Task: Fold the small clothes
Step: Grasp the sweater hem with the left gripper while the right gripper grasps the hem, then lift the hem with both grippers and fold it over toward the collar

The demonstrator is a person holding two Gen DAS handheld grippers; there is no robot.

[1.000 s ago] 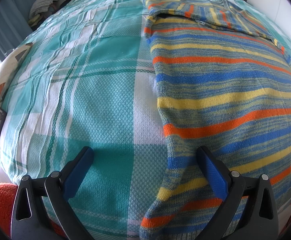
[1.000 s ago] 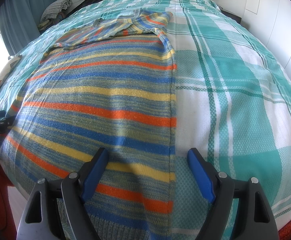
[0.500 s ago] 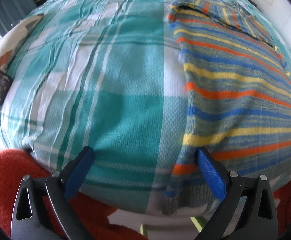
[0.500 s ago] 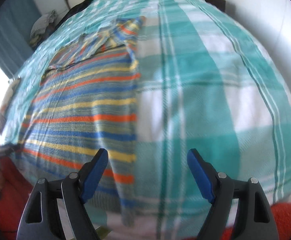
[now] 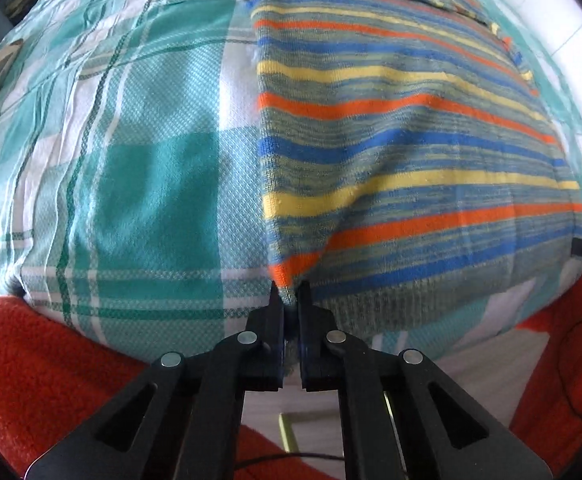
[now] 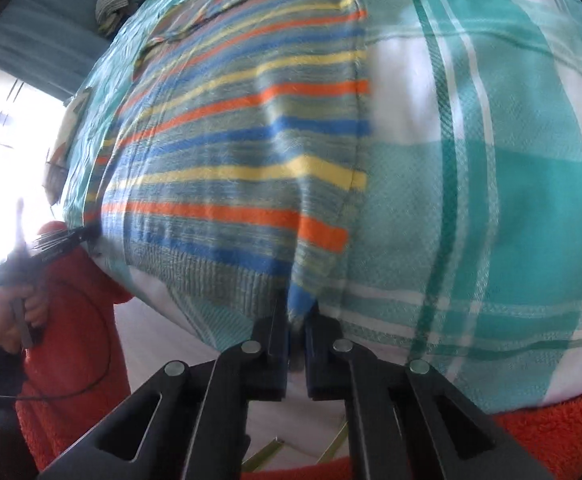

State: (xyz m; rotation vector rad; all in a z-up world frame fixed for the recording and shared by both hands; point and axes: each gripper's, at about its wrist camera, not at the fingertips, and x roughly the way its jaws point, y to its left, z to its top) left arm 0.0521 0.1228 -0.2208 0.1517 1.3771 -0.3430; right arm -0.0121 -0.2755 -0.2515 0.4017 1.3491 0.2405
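The striped sweater (image 5: 403, 152) lies flat on the bed's teal plaid bedspread (image 5: 139, 168), hem at the near edge. The left gripper (image 5: 289, 300) pinches its 7 o'clock hem corner; the right gripper (image 6: 299, 316) is clamped on the 5 o'clock corner

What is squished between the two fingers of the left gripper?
In the left wrist view, the left gripper pinches the striped knitted sweater's bottom corner.

Knitted sweater (image 5: 391, 152) (ribbed hem) on waffle-weave bedspread (image 5: 139, 168).
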